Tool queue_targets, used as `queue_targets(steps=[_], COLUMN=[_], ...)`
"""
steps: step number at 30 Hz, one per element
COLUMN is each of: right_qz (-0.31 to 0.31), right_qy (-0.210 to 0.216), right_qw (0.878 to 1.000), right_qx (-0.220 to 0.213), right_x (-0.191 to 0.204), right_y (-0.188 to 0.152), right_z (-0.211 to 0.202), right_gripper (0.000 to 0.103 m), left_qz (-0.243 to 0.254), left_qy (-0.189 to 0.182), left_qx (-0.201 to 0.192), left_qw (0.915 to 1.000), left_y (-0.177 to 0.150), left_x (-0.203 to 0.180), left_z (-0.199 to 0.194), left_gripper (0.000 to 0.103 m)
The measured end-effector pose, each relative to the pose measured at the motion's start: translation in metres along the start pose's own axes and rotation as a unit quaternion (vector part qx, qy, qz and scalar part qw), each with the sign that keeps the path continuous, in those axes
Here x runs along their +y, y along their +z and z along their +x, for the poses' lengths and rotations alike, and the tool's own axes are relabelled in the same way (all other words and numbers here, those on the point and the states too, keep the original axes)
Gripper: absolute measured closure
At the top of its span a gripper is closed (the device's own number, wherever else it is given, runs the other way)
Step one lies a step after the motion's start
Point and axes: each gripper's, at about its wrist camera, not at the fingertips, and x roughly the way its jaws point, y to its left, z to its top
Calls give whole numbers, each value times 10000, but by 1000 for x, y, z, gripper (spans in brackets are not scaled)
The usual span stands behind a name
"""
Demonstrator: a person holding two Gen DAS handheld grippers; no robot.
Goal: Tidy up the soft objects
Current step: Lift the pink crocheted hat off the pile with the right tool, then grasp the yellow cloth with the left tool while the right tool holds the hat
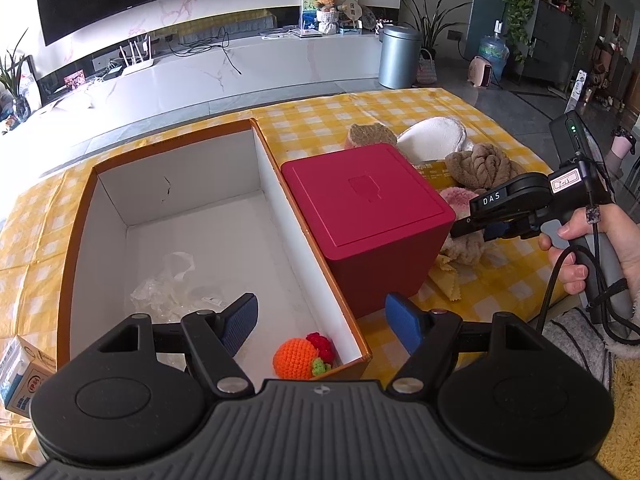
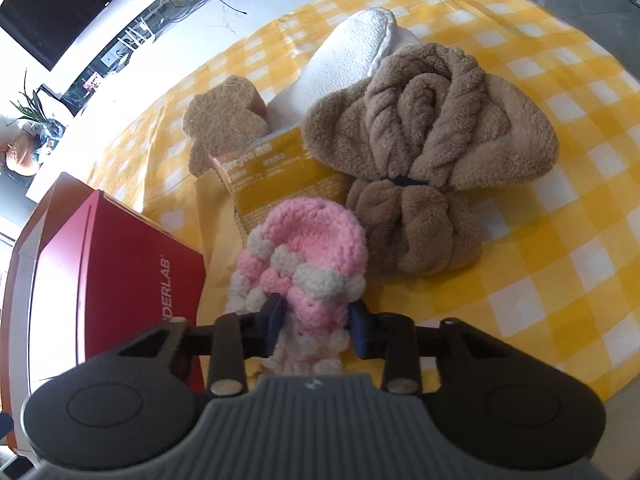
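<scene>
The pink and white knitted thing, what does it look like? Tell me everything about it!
The pink and white crochet piece is chunky soft yarn, with a rounded pink top and rows of white bobbles below. It lies on the yellow checked tablecloth, just right of the red box, in front of a yellow packet, with the rolled brown towel to its right. The right gripper is shut on its lower part, blue pads squeezing each side.

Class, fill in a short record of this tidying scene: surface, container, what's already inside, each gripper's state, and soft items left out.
Surface: yellow checked cloth
Container: open cardboard box
Already inside: orange crochet fruit
Left gripper: open, nothing held
Right gripper: closed on pink crochet piece
Left out: brown towel, white slipper
Beside box: red box
</scene>
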Motion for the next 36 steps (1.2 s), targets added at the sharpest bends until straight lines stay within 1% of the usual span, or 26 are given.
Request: queue_targets(steps=[2,6,8,11,14,17,19,20,23,24,26,29,32,34,36], right_qz=[-65,12,56,141,244,414,591,667,843,854,850,874,851,866,848], right_qy=[9,130,77,80,58,-170,-237,-215,-169,-206,-325,-302,-364,-337,-350], right_qw=[9999,9992,9982,9964,9953,9932,9911,9902,9879,9876,9868,9860,9854,9856,9861], right_qx=[-98,-367,-586,-830,-935,-1074,-1173,-1207,-1293,-1303,-1336,-1390,-1427,-1413,-1389], right_x=[2,-2,-4,-7,-14,-24,-32,-36,-49,-50,-51,-54,-53,-54,-55], right_y=[-3,-9,-12,-10,-9,-8,-8,-8,-8,-9,-11,-13,-13,-13,-13], right_z=[-6,-28,-43,-54,-61,-66,-70,-72,-76,-78,-80,-83,-84,-84,-83], right_gripper=[78,79,79,79,79,79,79,79,79,79,79,79,79,79,79], left_qz=[20,125,275,564,934,1313,1562,1620,1779,1865,2141,2490,2794,2883,2865], left_qy=[-36,-211,-330,-523,-650,-680,-656,-613,-551,-576,-606,-446,-247,-58,23], left_qx=[53,87,108,184,382,639,831,888,948,969,1084,1357,1732,2072,2309], left_qw=[10000,9997,9990,9969,9928,9869,9820,9809,9779,9760,9689,9579,9441,9348,9298], left_y=[3,13,23,41,63,81,90,94,106,109,116,126,132,133,133], left_x=[-2,-16,-29,-50,-74,-94,-106,-112,-127,-133,-145,-161,-171,-176,-180], left_z=[1,2,3,9,24,45,59,65,80,85,97,119,141,157,170], left_gripper=[17,17,17,18,18,18,21,21,21,21,22,22,23,24,27])
